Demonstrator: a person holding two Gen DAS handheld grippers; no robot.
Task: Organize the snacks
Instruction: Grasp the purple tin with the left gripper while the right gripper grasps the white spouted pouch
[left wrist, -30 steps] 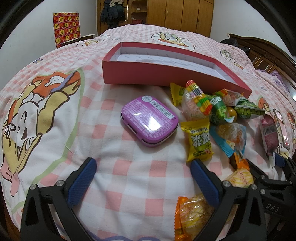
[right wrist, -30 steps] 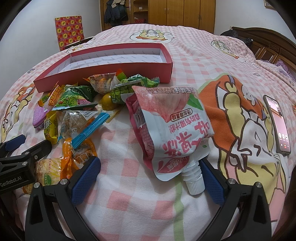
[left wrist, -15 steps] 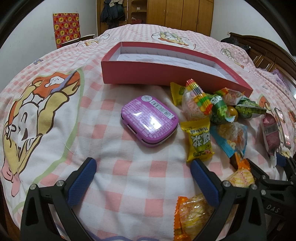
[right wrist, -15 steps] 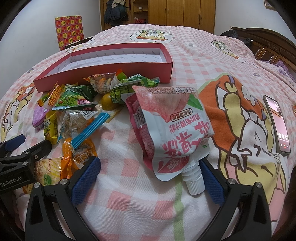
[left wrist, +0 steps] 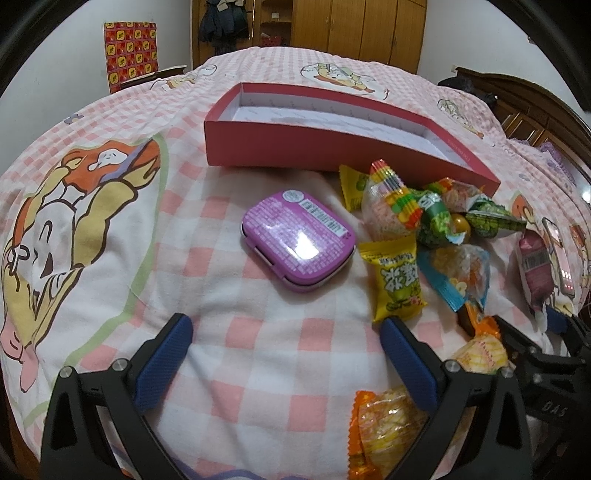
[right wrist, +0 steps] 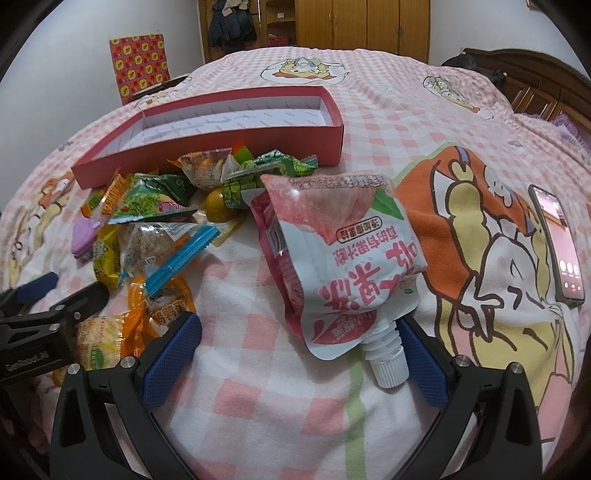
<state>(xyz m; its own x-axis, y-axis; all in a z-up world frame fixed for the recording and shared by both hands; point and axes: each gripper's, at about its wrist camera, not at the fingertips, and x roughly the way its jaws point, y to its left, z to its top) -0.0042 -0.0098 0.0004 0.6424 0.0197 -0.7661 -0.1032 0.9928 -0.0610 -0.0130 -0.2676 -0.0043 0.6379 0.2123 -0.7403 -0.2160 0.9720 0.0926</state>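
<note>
A long red box (left wrist: 295, 147) with a white inside lies open and empty on the bed; it also shows in the right wrist view (right wrist: 207, 147). A purple tin (left wrist: 297, 242) lies in front of it, ahead of my open, empty left gripper (left wrist: 284, 354). A pile of wrapped snacks (left wrist: 424, 229) lies right of the tin. My right gripper (right wrist: 301, 350) is open, and a pink-and-white spouted juice pouch (right wrist: 343, 254) lies just ahead of it, its white cap (right wrist: 388, 363) near the right finger. The snack pile (right wrist: 159, 221) is to the pouch's left.
A phone (right wrist: 557, 243) lies on the blanket at the right. The checked pink blanket (left wrist: 110, 240) with cartoon prints covers the bed. Wooden wardrobes (left wrist: 351, 29) and a dark headboard (left wrist: 524, 103) stand behind. The left gripper's body (right wrist: 40, 325) shows at the lower left of the right wrist view.
</note>
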